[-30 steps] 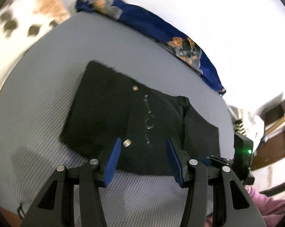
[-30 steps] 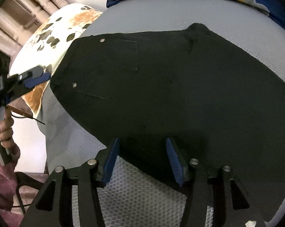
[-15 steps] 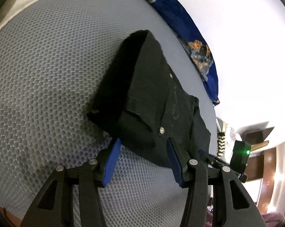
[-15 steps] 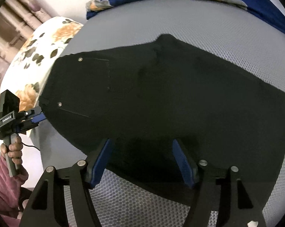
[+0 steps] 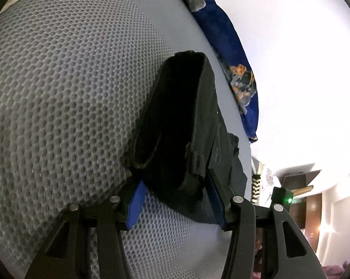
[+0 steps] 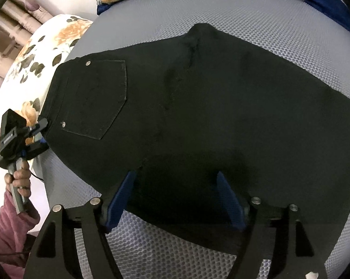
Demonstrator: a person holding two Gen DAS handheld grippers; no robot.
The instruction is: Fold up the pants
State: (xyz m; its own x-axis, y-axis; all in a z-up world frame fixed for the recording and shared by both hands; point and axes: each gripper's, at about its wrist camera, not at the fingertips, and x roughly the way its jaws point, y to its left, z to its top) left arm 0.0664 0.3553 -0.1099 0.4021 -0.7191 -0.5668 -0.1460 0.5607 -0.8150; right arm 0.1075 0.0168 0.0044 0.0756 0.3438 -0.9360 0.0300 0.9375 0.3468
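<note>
Black pants lie flat on a grey mesh mattress, back pocket up, waistband at the left. My left gripper is open, its blue pads either side of the waistband corner, which fills the gap between them. It also shows in the right wrist view at the waistband's edge. My right gripper is open, low over the pants' near edge, with cloth between the pads.
A blue floral blanket lies along the far edge of the mattress. A white floral pillow is at the left. Wooden furniture stands beyond the mattress.
My left gripper has dropped low and moved in until the waistband corner sits between its pads. My right gripper has moved in over the near edge, and its jaws stand wider.
</note>
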